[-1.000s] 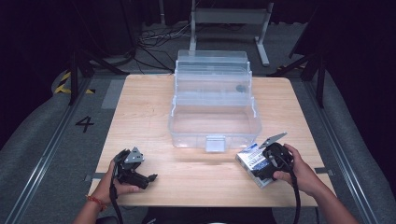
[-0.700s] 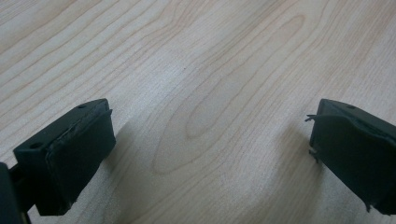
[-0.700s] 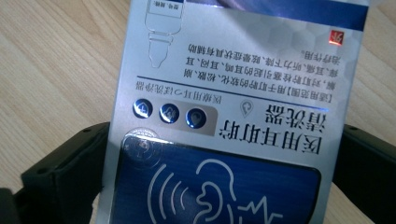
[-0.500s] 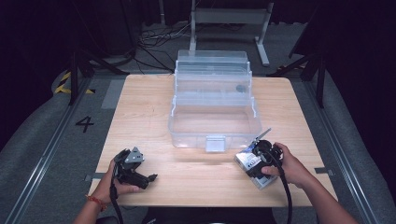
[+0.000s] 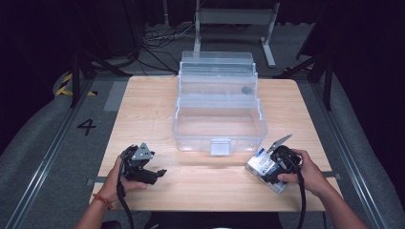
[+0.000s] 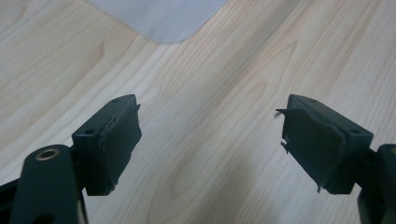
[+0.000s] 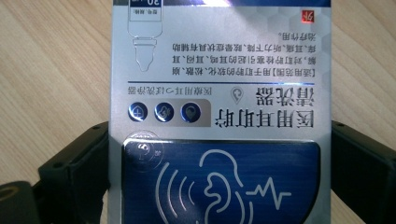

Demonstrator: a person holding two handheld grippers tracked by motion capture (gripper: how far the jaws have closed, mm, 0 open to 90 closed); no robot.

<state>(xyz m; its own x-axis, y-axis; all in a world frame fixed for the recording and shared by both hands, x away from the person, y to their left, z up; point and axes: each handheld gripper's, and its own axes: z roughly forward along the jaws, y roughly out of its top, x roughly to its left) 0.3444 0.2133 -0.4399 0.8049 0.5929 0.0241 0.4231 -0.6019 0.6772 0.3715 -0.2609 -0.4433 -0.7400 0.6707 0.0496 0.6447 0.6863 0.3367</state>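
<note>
High view, left to right: the left gripper (image 5: pixel 157 172) hangs over bare wooden table (image 5: pixel 143 114), jaws apart around nothing and just been closing a little. Mid-table stands a clear plastic box (image 5: pixel 218 114), and at the right the right gripper (image 5: pixel 268 167) seemingly clamps a blue-and-silver carton (image 7: pixel 219 93) on the tabletop.

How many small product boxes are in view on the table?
1: the blue-and-silver box lies near the table's front right, between the right gripper's jaws. Nothing shows inside the clear bin.
</note>
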